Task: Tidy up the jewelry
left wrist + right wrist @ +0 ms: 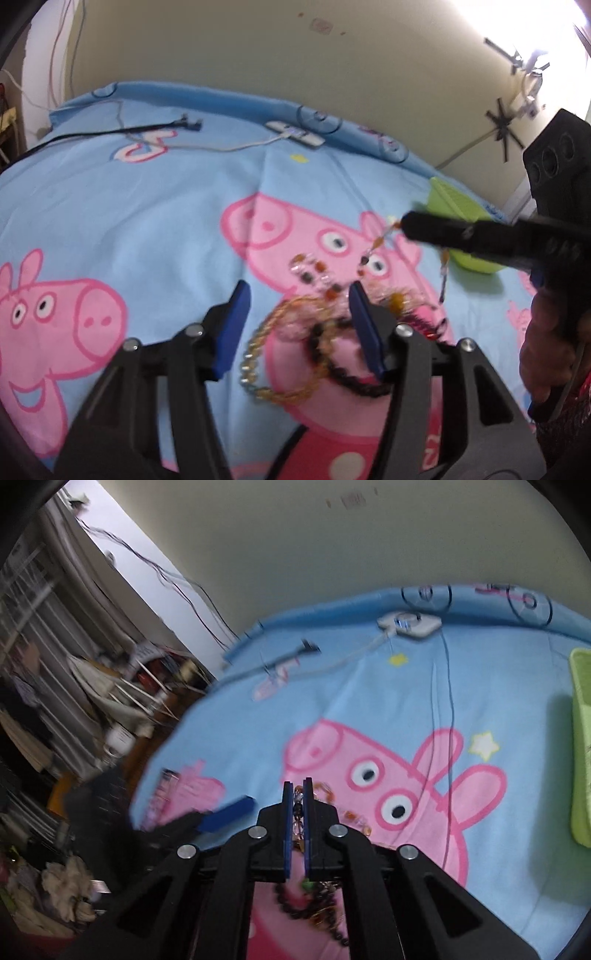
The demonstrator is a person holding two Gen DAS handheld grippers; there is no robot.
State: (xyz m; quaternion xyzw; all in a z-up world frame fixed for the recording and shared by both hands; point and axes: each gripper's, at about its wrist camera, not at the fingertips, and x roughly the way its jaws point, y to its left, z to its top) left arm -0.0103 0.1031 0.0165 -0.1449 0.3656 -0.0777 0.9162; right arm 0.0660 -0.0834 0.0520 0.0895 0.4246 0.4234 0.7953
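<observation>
Amber beaded strand (373,251) is dangling from clenched right claw (297,801), risking snagging the bracelet pile (295,354); left claw (299,299) is hovering released.

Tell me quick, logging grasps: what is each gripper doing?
Left gripper: open, empty, above the heap of beaded bracelets.
Right gripper: closed on a strand of amber and clear beads.

Home bedroom: bed against plain wall (258,48), covered by blue cartoon-pig sheet (155,206); charger cable (221,147) near far edge; cluttered shelves (122,686) alongside.
</observation>
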